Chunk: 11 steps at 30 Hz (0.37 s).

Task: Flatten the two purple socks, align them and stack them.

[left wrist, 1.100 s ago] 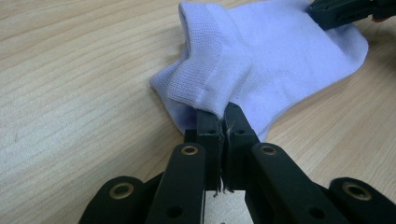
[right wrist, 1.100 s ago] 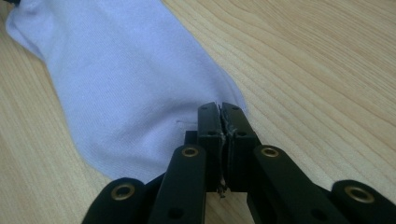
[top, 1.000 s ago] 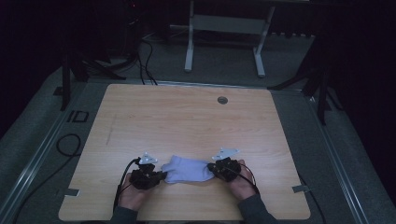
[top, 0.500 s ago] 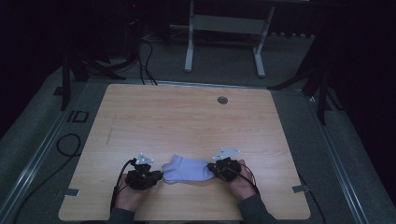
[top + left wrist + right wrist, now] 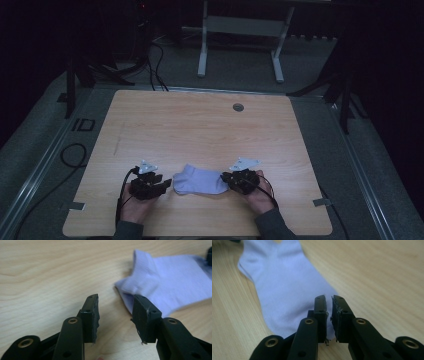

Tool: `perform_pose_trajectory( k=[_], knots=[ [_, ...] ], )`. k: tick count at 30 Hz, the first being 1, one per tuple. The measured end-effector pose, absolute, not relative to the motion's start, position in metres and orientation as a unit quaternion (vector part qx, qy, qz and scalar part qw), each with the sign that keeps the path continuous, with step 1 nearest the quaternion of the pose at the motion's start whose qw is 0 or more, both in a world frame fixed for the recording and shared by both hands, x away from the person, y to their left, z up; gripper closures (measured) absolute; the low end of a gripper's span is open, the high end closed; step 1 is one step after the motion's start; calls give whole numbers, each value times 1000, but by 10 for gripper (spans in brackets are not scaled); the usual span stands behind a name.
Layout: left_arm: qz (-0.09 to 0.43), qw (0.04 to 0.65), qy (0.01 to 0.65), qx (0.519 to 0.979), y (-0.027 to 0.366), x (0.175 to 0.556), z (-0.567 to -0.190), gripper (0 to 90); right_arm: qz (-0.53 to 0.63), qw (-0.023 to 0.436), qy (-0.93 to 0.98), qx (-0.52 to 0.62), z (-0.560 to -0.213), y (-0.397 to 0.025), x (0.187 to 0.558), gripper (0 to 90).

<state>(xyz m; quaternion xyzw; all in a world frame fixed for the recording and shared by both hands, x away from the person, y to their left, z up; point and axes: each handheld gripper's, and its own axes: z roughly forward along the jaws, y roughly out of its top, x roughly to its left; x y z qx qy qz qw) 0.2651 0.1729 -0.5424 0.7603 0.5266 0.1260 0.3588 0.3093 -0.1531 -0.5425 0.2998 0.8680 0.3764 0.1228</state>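
At the near table edge my left gripper sits spread, jaws apart, just beside the sock's cuff; my right gripper is pinched on the toe end of the pale lilac sock, which lies flat between them.

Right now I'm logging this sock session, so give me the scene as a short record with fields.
item: pale lilac sock, lying flat
surface: wooden table
left claw: jaws open, beside the sock's cuff end, nothing between them
right claw: jaws nearly shut at the sock's toe end; grip on the fabric cannot be confirmed
hands: one behind each claw, at the table's near edge
beyond the table: metal stand legs on the floor
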Motion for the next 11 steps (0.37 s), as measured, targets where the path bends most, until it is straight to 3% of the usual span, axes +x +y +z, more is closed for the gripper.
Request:
perform_pose_trajectory(
  k=[11],
  knots=[
    [180,335,534,755,177,271,-542,548,372,161,845,349,-537,-186,319,824]
  ],
)
